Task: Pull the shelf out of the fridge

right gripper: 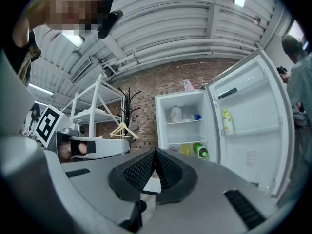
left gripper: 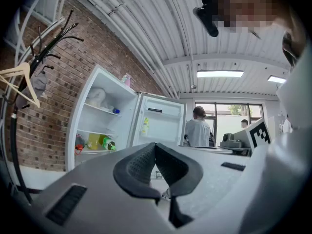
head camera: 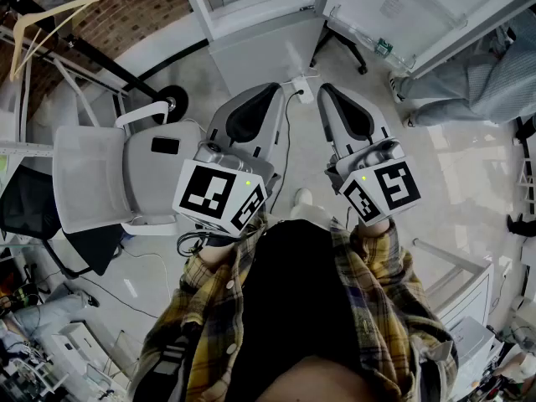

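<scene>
The white fridge [head camera: 251, 2] stands open a short way ahead of me, its door [head camera: 419, 15] swung out to the right. In the left gripper view the fridge [left gripper: 105, 118] shows an upper shelf [left gripper: 102, 110] with a white bag and a lower shelf [left gripper: 95, 150] with a yellow box and a green bottle [left gripper: 108, 144]. The right gripper view shows the same shelves [right gripper: 183, 122]. My left gripper [head camera: 272, 88] [left gripper: 155, 144] and right gripper [head camera: 325, 89] [right gripper: 155, 151] are held level side by side, pointing at the fridge. Both are shut, empty, and well short of it.
A white chair [head camera: 109, 182] stands close at my left, with a coat rack and wooden hanger [head camera: 42, 23] behind it. A cable and plug [head camera: 297, 86] lie on the floor ahead. Someone's legs [head camera: 452, 90] are beside the fridge door. A person [left gripper: 199, 128] stands farther back.
</scene>
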A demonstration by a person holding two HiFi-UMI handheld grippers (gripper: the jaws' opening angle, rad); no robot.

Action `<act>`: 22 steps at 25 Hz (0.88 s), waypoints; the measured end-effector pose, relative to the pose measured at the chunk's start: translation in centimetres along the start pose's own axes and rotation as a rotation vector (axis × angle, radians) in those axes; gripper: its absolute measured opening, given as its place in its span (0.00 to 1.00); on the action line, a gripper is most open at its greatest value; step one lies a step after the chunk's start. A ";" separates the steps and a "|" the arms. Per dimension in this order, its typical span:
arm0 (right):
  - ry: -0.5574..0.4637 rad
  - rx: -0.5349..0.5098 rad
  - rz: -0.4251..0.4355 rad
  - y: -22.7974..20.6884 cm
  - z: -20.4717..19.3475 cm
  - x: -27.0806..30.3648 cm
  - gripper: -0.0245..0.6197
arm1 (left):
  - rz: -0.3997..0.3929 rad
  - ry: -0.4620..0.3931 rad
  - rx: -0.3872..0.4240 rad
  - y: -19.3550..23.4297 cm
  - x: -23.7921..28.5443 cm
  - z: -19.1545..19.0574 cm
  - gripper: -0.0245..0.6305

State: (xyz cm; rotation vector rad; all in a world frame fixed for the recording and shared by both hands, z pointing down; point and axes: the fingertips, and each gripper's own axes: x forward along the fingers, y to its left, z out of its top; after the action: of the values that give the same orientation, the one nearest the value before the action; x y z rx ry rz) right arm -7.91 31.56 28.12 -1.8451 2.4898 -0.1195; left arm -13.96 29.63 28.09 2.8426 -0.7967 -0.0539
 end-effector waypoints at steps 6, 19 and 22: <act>-0.005 0.025 -0.004 -0.6 -0.2 0.0 0.07 | -0.003 0.009 0.005 -0.1 0.6 -0.2 0.04; 0.006 0.007 0.086 -3.5 -0.3 -3.6 0.07 | 0.113 -0.008 -0.001 -3.5 1.8 -1.1 0.04; 0.004 0.016 0.111 -4.3 -0.4 -4.8 0.07 | 0.137 -0.009 -0.002 -5.0 2.0 -1.6 0.04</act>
State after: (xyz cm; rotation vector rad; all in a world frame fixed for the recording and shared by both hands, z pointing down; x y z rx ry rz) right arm -2.41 34.87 28.81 -1.6976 2.5786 -0.1387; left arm -9.54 33.04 28.76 2.7800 -0.9898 -0.0483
